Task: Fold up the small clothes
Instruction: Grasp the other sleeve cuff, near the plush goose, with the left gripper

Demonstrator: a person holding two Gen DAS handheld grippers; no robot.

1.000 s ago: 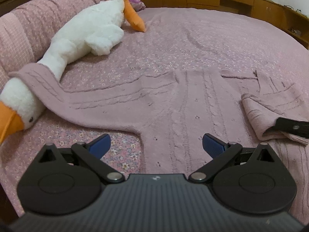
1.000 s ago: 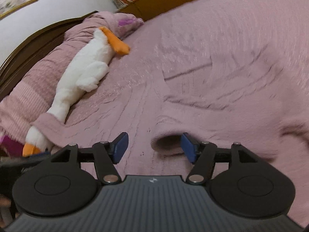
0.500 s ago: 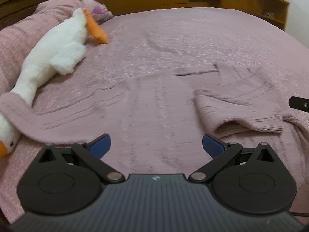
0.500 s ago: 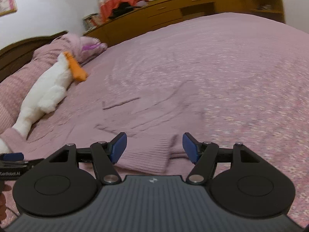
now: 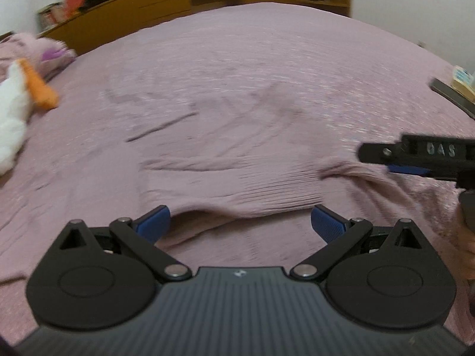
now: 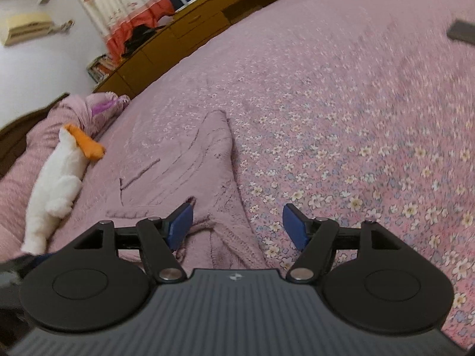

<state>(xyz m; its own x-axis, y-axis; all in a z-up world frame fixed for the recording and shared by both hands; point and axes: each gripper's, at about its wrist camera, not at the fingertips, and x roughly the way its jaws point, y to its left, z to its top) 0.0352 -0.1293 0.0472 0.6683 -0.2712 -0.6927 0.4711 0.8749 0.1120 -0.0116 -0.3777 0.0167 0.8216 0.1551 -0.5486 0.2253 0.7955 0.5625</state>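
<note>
Lying spread across the floral pink bedspread (image 6: pixel 371 124), the mauve knitted sweater (image 5: pixel 231 160) has one sleeve folded back over its body, the ribbed cuff end just ahead of the left gripper (image 5: pixel 240 222); that gripper's blue pads stand wide apart over the knit and hold nothing; the right gripper (image 6: pixel 237 225) hangs over the sweater's edge where it meets the bedspread, its jaws well apart and empty, one pad (image 6: pixel 179 227) above the knit and the other above the flowers; a white plush goose (image 6: pixel 56 187) with orange feet lies to the left near the pillows; a wooden cabinet (image 6: pixel 190 29) runs along the far side; a dark flat object (image 6: pixel 461 31) rests on the bedspread at far right.
</note>
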